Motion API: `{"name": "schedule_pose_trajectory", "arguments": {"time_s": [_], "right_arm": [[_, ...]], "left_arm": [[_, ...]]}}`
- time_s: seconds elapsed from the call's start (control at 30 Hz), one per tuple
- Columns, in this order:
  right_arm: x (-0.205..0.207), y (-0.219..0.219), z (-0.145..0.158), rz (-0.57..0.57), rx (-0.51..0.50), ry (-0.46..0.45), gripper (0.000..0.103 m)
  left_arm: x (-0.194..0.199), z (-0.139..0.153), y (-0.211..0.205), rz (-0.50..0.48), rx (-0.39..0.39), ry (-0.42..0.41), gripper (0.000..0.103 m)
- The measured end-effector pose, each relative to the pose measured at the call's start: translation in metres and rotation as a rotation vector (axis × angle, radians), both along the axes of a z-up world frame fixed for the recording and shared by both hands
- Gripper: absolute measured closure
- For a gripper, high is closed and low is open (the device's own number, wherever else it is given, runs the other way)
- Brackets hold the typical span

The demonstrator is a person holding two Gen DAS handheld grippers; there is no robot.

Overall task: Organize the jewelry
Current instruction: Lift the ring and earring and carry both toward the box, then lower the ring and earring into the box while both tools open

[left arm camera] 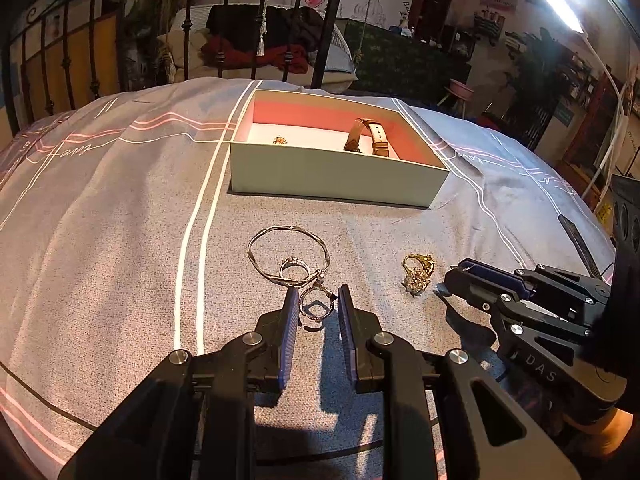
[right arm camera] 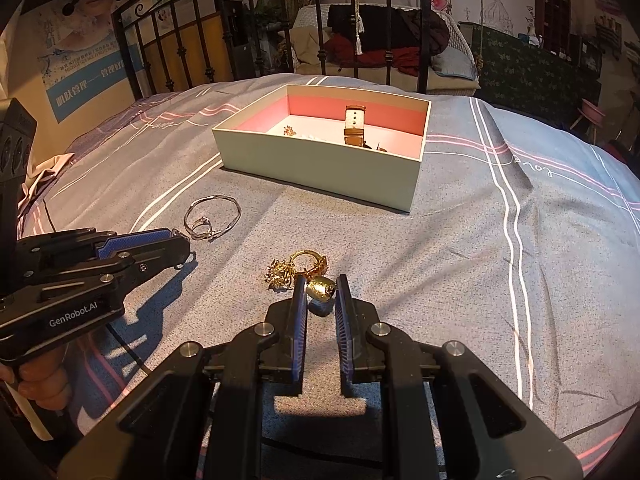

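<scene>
An open pale box [left arm camera: 328,176] with a pink lining holds a brown watch [left arm camera: 366,136] and a small gold piece [left arm camera: 280,140]; the box also shows in the right wrist view [right arm camera: 320,168]. My left gripper [left arm camera: 319,304] is closed around a small dark ring [left arm camera: 316,305], which touches a silver bangle [left arm camera: 288,254] with a silver ring [left arm camera: 294,267] inside it. My right gripper [right arm camera: 321,290] is closed around a gold bead-like piece [right arm camera: 321,289], next to a gold ring and flower cluster [right arm camera: 296,268]. Both grippers rest low on the bed.
The grey striped bedspread [left arm camera: 120,220] covers the bed. A black iron headboard [left arm camera: 280,20] stands behind the box. A white lamp arm [left arm camera: 608,92] rises at the right. A sofa with clothes [right arm camera: 380,40] lies beyond the headboard.
</scene>
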State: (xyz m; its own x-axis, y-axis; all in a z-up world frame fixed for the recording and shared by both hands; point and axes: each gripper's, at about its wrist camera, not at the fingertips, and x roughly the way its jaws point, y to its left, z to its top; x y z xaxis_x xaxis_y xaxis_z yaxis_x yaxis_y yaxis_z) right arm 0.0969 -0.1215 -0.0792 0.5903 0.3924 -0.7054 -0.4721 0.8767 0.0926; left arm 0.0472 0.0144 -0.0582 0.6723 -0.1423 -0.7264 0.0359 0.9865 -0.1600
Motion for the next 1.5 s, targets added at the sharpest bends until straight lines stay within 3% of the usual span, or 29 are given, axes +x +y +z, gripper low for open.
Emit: {"name": "schedule_pose_trajectory", "arguments": {"time_s": [0.93,1.2,1.37,1.5], "right_arm": [[0.018,0.006,0.015,0.018,0.022,-0.033,0.087],[0.071,0.020,0.050,0.001,0.007,-0.132,0.087],[0.124,0.024,0.043,-0.057,-0.034,-0.080,0.087],[0.142,0.029,0.031,-0.066,-0.089,-0.065,0.087]], "left_arm": [[0.021,0.008,-0.007,-0.006,0.032,-0.012,0.084],[0.076,0.045,0.001,0.005,0.049,-0.085,0.084],[0.126,0.050,0.001,-0.004,0.080,-0.054,0.084],[0.150,0.039,-0.001,0.003,0.123,-0.014,0.084]]}}
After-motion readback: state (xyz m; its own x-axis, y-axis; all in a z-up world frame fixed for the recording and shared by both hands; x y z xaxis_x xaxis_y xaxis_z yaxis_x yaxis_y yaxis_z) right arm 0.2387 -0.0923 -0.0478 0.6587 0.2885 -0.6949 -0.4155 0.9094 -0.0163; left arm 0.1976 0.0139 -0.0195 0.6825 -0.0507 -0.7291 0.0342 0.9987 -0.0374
